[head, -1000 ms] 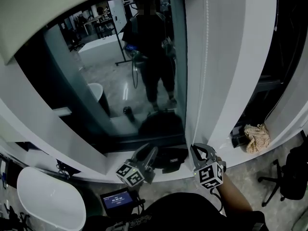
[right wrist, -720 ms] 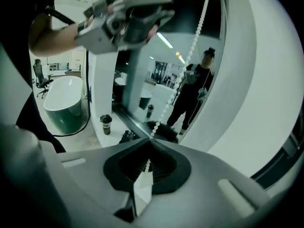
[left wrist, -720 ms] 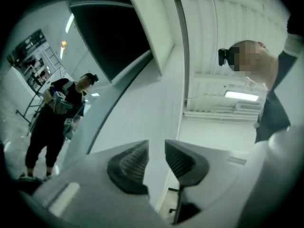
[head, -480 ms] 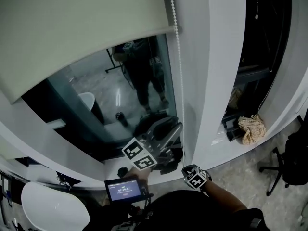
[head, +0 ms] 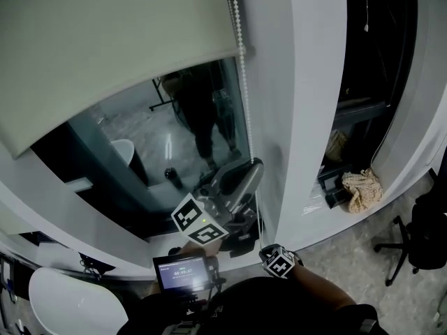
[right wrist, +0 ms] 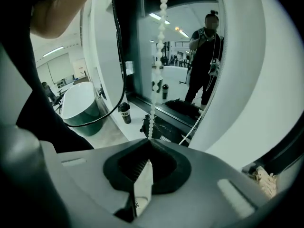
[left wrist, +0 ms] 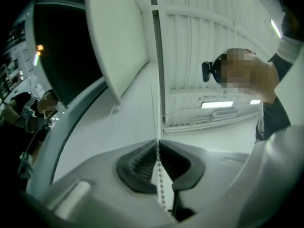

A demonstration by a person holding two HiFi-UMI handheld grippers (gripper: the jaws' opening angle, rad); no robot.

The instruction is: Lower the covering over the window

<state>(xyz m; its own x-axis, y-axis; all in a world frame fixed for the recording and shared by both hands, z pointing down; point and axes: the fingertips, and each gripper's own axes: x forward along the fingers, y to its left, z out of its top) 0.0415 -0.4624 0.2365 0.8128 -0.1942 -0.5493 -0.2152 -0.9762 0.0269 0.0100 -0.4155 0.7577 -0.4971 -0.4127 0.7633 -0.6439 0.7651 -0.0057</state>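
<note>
- R gripper: jaws fully together on bead chain, low down, same as 1 s ago.
- L gripper: moved higher up chain, jaws closing, ribbed black pads pinch it. Looks like a regrip for the next pull.
- Chain: small white round beads, taut.
- Blind: matte beige fabric, lower than 1 s ago. Glossy dark window still half bare.

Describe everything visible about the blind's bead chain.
The bead chain is a thin string of small white beads, plastic by its look, hanging straight beside the partly lowered roller blind along the white frame. The left gripper, higher up, is closing its fingers on it; the right gripper is shut on it below.
</note>
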